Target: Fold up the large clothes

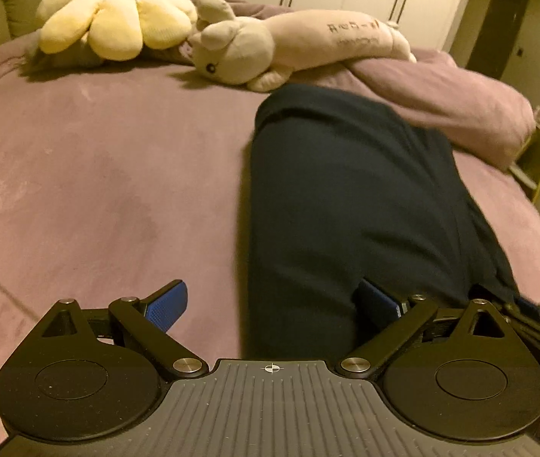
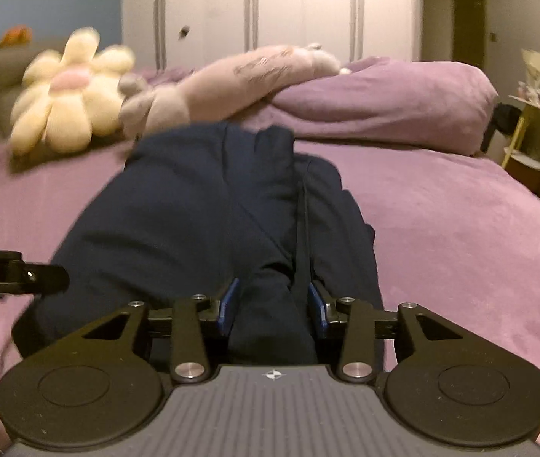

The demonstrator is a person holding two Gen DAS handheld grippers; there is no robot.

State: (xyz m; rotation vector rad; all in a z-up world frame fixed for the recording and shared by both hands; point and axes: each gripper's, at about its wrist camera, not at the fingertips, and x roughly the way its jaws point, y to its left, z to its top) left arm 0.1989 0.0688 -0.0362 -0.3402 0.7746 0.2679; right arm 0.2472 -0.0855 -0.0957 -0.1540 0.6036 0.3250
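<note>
Holding a gripper in each hand, you work over a dark navy garment (image 1: 346,198) that lies lengthwise on the purple bedspread (image 1: 98,190), its far end near the plush toys at the head of the bed.

Your left gripper (image 1: 277,304) has its jaws spread about as wide as they go. Its left pad (image 1: 167,304) hangs over bare bedspread, clear of the cloth. Its right pad (image 1: 378,302) sits over the near end of the garment, and the cloth's left edge runs between the two; neither pad presses on it, so nothing is gripped here.

Your right gripper (image 2: 272,304) has its jaws set narrow, with a raised bunch of the navy cloth (image 2: 270,304) filling the gap between the blue pads (image 2: 228,304). The fold rises up from the bed into the jaws, and a thin dark cord (image 2: 302,236) runs along it by the right pad. Both pads lie against the cloth, though how firmly they pinch you cannot tell from the blur.

A yellow flower cushion (image 1: 114,11) and a beige stuffed animal (image 1: 270,45) lie beyond the garment, beside a bunched purple blanket (image 2: 384,106)
</note>
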